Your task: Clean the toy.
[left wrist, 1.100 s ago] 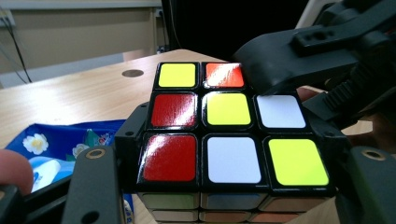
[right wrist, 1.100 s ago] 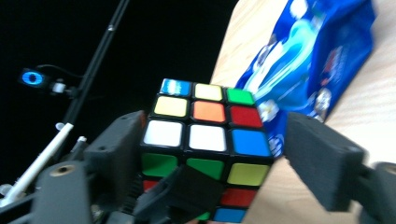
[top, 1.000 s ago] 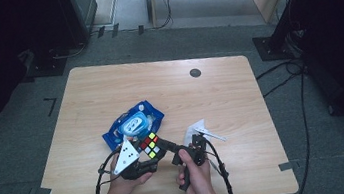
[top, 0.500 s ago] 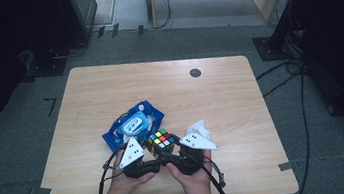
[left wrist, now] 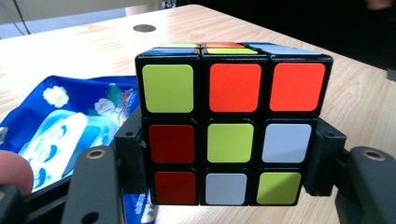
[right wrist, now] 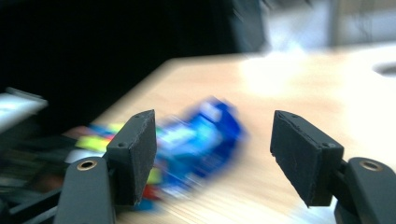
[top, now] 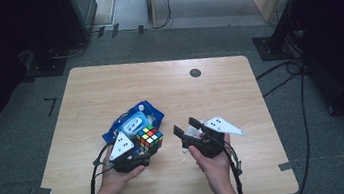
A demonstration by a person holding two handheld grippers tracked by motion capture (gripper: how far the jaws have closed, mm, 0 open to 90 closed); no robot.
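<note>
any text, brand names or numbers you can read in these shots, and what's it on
None can be read.
Blue wipes pack: printed pictures and some small marks near its lower edge, too small and cut off to read; blurred in the right gripper view.
Puzzle cube, held in the left gripper: plain coloured stickers, no text.

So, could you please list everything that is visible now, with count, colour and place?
Rubik's cube: one, multicoloured with black edges, clamped between the left gripper's jaws near the table's front.
Wet wipes pack: one, blue with a white lid, lying on the table behind the cube.
Table: one, light wood, with a dark round hole near its far edge.
Cables: several, black, on the grey floor right of the table.
Left gripper: one, black with a grey plate, held in the left hand.
Right gripper: one, black, jaws apart and empty, held in the right hand.
</note>
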